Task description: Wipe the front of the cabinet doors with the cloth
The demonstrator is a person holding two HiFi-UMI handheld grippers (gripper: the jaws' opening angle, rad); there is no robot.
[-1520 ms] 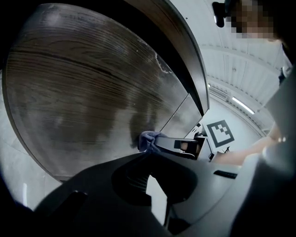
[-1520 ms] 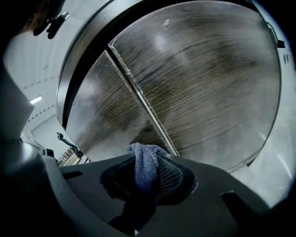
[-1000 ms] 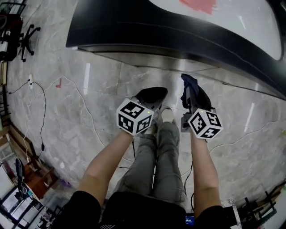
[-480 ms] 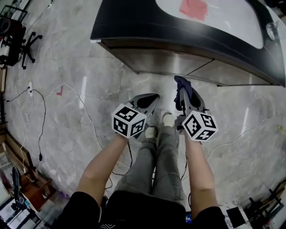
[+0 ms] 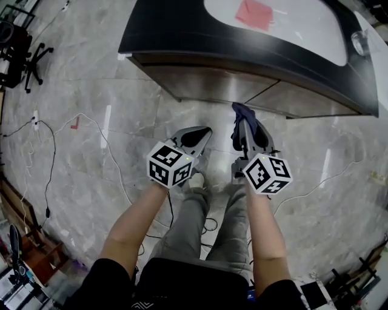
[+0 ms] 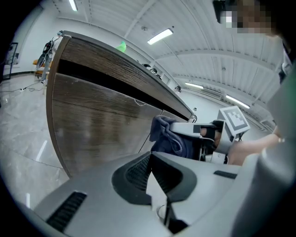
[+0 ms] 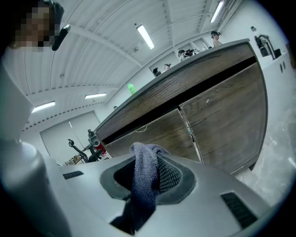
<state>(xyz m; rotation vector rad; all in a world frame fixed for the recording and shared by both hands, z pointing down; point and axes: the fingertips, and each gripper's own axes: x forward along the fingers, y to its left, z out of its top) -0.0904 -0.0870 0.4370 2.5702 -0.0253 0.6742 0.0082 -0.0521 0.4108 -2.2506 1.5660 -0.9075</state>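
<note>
On the floor at far left, a white cable (image 5: 85, 115) trails toward the wearer's feet.

1. Left gripper (image 5: 197, 138): I read its jaws as together with nothing between them. It is idle.
2. Right gripper (image 5: 245, 130): clamped on the dark blue cloth (image 5: 241, 115), which bunches out past the jaw tips and hangs down behind them.
3. Cloth position: near the cabinet front but apart from it, facing the seam between the left cabinet door (image 5: 206, 85) and the right cabinet door (image 5: 303, 104). I judge that neither door is being wiped yet.

Fault conditions, as I judge them:
- Only a small tuft projects beyond the tips. Pressing in flat could bring the hard jaw tips onto the wood-grain face and scrape it.
- A sideways stroke may drag the cloth out of the jaws, because the clamp sits on a loose fold.
- Stepping along the cabinet could snag the floor cable.

Count:
- grippers: two
- cloths: one
- cabinet doors in view: two
- pink sheet (image 5: 254, 13) on the white countertop: one
- floor cables: at least two
</note>
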